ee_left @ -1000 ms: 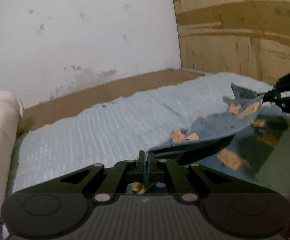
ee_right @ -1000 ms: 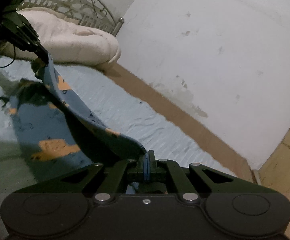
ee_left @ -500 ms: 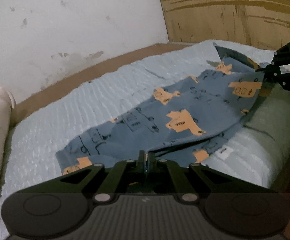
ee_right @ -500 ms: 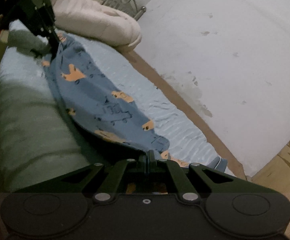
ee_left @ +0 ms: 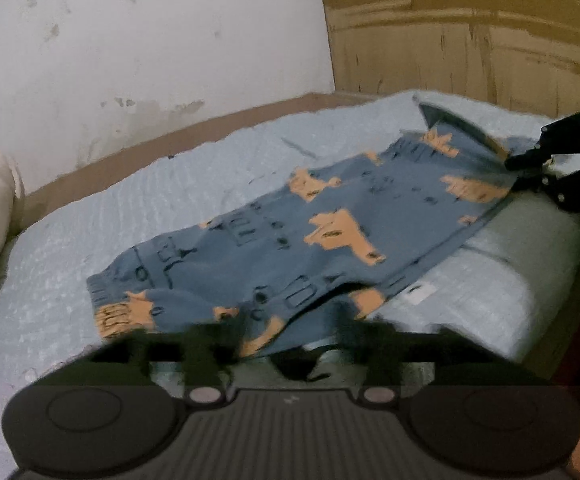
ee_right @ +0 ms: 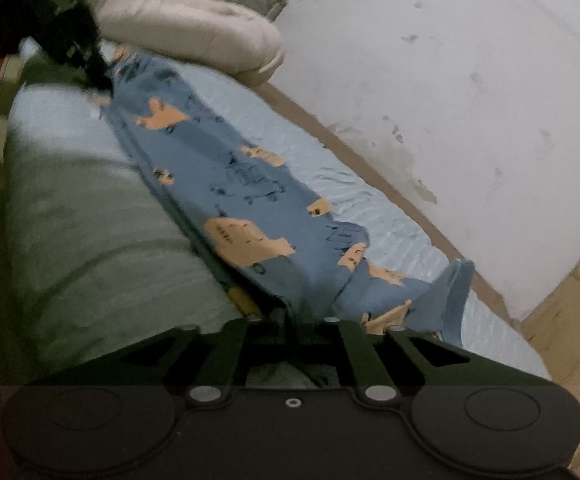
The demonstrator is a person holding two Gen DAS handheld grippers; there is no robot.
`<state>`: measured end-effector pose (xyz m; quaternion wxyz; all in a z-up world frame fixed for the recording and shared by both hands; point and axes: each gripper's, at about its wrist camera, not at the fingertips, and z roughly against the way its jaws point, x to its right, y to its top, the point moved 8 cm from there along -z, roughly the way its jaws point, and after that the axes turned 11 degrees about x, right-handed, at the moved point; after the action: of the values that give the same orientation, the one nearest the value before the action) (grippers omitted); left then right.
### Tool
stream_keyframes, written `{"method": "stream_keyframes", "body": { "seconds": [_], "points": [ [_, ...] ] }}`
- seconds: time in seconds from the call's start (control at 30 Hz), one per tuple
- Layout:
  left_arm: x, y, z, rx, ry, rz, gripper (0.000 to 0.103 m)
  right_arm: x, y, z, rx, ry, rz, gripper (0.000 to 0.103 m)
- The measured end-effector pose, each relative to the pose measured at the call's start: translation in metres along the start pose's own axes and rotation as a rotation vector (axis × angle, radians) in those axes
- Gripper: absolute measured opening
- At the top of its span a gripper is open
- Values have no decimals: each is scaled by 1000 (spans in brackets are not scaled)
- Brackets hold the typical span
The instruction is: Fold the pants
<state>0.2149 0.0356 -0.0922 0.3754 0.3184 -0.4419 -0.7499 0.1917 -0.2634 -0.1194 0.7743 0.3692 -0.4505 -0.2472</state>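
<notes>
Both grippers have opened since half a second ago. Now the left gripper (ee_left: 290,344) has its fingers spread apart at the near edge of the pants (ee_left: 310,240). The right gripper (ee_right: 294,328) is open too. Blue pants with orange shapes lie flat on the bed (ee_left: 130,200), near the pillow (ee_right: 178,24).

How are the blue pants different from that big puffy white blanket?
The pants are blue with orange pictures, but the blanket is plain cream. The pants lie spread out nearly flat, while the blanket is bunched into a puffy roll. The pants stretch along the bed, and the blanket sits at the end by the metal headboard. Both are soft cloth lying on the light blue sheet.
</notes>
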Motion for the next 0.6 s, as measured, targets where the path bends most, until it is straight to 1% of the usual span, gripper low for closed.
{"method": "stream_keyframes", "body": {
  "seconds": [0.03,0.07,0.1,0.13,0.17,0.2,0.23,0.3,0.4,0.43,0.53,0.6],
  "points": [
    [4,3,2,18,7,11,85,5,1,3,5,2,-34,46],
    [9,6,2,35,13,23,87,12,2,7,10,3,-79,56],
    [13,10,1,40,16,35,88,19,3,12,17,2,-120,73],
    [19,15,-1,48,18,55,90,28,5,16,26,0,-162,82],
    [25,22,-4,66,17,85,95,39,6,19,30,-6,-204,85],
    [32,29,-7,85,16,111,101,50,7,21,29,-17,-240,91],
    [41,38,-12,111,9,142,102,63,7,21,27,-28,-276,98],
    [58,54,-25,144,-21,185,102,92,9,18,23,-55,-363,102],
    [83,76,-53,166,-74,235,102,140,12,-1,2,-107,-490,102],
    [91,82,-62,169,-94,246,102,156,13,-12,-15,-125,-532,102],
    [115,96,-87,171,-155,281,102,190,11,-42,-80,-154,-637,102],
    [128,101,-103,153,-182,321,102,203,10,-59,-119,-162,-702,102]
  ]
}}
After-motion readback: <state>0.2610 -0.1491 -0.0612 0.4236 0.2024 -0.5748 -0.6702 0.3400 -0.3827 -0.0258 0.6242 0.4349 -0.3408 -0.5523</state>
